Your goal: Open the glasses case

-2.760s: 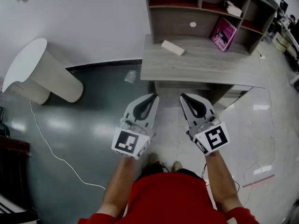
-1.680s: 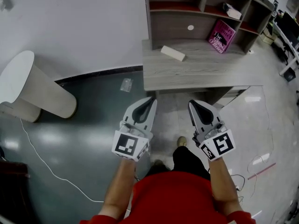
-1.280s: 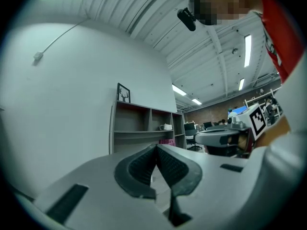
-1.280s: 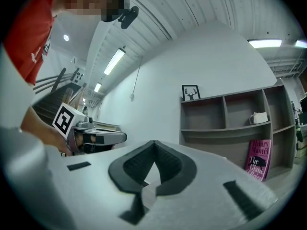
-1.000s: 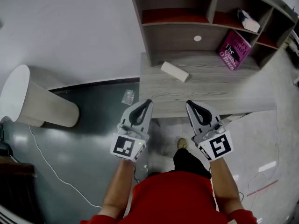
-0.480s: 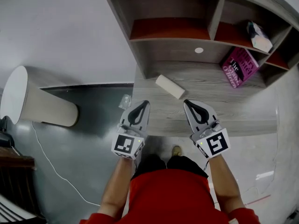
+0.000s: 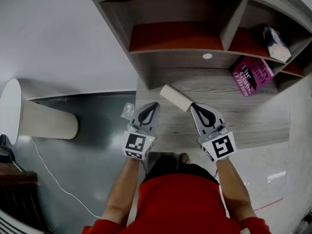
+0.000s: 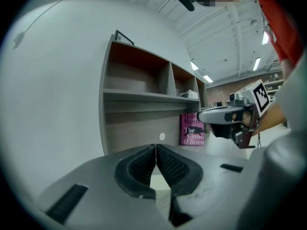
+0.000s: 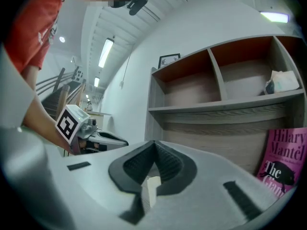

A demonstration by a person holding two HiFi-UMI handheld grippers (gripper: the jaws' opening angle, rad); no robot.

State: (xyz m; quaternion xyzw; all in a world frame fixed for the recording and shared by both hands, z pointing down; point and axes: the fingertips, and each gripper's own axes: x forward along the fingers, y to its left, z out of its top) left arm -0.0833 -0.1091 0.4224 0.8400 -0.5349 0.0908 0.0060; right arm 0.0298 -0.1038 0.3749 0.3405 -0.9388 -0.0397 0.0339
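A cream oblong glasses case (image 7: 176,97) lies closed and slantwise on the grey wooden desk (image 7: 248,123), just in front of the shelf unit. My left gripper (image 7: 152,104) hovers over the desk's left front part, its tips a little left of the case's near end. My right gripper (image 7: 194,106) hovers just right of that end. Both are shut with nothing between the jaws, and neither touches the case. In the right gripper view a pale end of the case (image 9: 149,188) shows below the shut jaws. Each gripper view shows the other gripper beside it.
A pink book (image 7: 252,75) leans at the desk's back right under the shelf unit (image 7: 185,50). A white crumpled thing (image 7: 274,39) lies in an upper right compartment. On the floor left of the desk are a white overturned stool (image 7: 29,118), a cable (image 7: 58,177) and a clear wrapper (image 7: 127,110).
The person has stepped up to the desk. Both shut grippers came forward and down over its front edge, ending either side of the case's near end.
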